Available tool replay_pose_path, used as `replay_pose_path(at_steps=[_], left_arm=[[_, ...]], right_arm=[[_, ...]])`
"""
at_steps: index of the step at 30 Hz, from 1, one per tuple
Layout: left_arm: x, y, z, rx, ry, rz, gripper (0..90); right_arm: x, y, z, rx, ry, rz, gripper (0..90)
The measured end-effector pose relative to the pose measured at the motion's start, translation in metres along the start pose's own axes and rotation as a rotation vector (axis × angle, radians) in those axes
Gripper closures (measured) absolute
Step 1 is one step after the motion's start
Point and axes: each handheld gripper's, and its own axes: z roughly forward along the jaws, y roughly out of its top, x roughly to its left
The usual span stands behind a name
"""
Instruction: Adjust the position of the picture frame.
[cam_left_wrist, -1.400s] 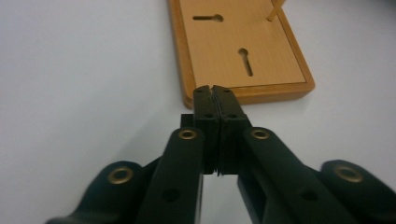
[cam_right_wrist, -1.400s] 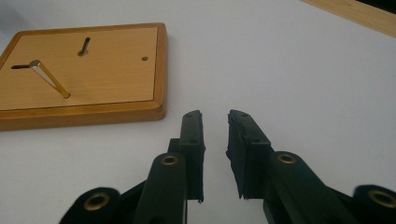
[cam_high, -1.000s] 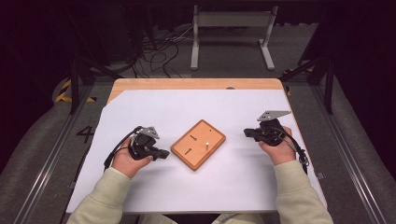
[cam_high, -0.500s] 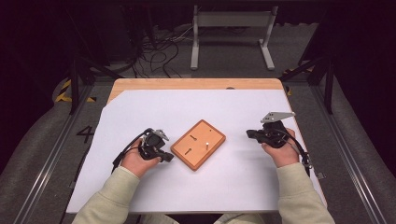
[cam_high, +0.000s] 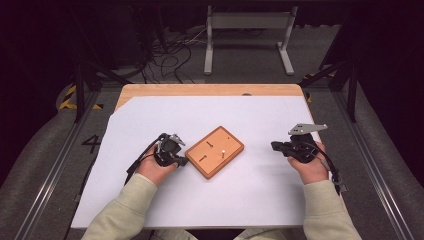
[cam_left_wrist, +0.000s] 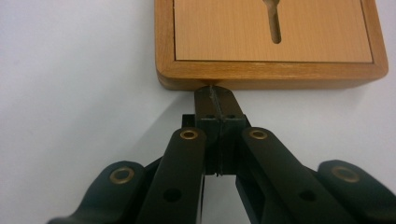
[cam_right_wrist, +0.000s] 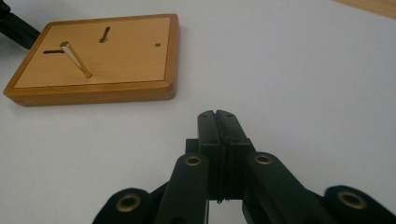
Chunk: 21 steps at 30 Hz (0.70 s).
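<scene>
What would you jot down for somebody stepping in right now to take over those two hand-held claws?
Left gripper: shut, empty, its tips at the near edge of the wooden board, touching it or nearly so.
Right gripper: shut, empty, held above the white sheet, well clear of the board on its right side.
Board: flat in the middle of the sheet, turned at an angle. One metal peg stands in it; slots beside it are bare.
Done: nothing plainly finished.
Left: probably steady or shift the board with the left gripper, then work on the peg.
</scene>
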Motion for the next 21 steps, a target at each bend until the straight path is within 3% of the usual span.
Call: replay_pose_path(at_steps=[4,9,11,18,21], left_arm=[[0.003,0.003,0.003,-0.03,0.023,-0.016,89.6],[0.008,0.008,0.013,-0.13,0.102,-0.068,89.7],[0.008,0.008,0.014,-0.147,0.116,-0.079,89.7],[0.008,0.003,0.001,-0.174,0.116,-0.068,88.9],[0.008,-0.005,-0.008,-0.194,0.093,-0.077,87.1]], right_arm=[[0.001,-0.002,-0.002,-0.001,-0.003,0.002,89.6],[0.003,-0.003,-0.004,-0.001,-0.004,0.002,89.8],[0.005,-0.002,-0.001,-0.002,0.001,-0.006,89.9],[0.009,0.005,0.011,-0.003,0.019,-0.031,90.0],[0.01,0.014,0.03,0.013,0.035,-0.052,90.0]])
